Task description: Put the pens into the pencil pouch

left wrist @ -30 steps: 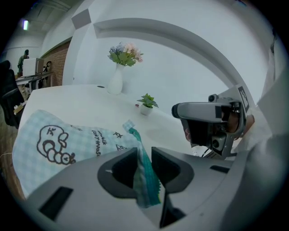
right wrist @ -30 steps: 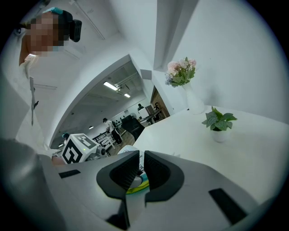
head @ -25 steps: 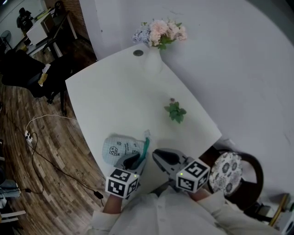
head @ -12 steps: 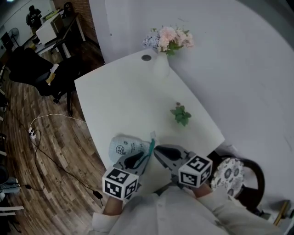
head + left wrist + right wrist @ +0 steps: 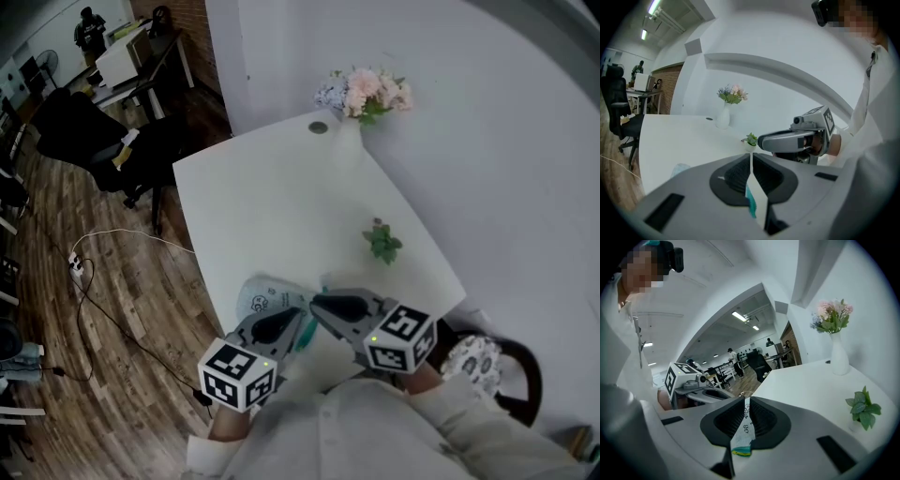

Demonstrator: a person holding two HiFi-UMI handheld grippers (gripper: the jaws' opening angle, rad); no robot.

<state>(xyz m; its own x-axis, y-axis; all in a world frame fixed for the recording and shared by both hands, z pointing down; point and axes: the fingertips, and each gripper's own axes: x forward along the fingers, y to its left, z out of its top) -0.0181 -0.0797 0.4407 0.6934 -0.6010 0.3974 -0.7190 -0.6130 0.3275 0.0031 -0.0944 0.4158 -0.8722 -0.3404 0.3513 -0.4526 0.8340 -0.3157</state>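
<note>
A black office chair (image 5: 84, 141) stands at the far left on the wood floor, and a white cable (image 5: 94, 236) trails beside the white table (image 5: 272, 187). At the table's near edge is the pencil pouch (image 5: 266, 298), pale with printed doodles and a teal zip. The left gripper (image 5: 289, 321) has just been closing its jaws, which now pinch a thin fold of the pouch's zip edge. Just to its right, the right gripper (image 5: 324, 306) has its jaws narrow, clamped on a printed edge of the same pouch. Further right stands a small potted plant (image 5: 382, 242). A white vase of pink flowers (image 5: 361, 94) sits at the table's far edge.
</note>
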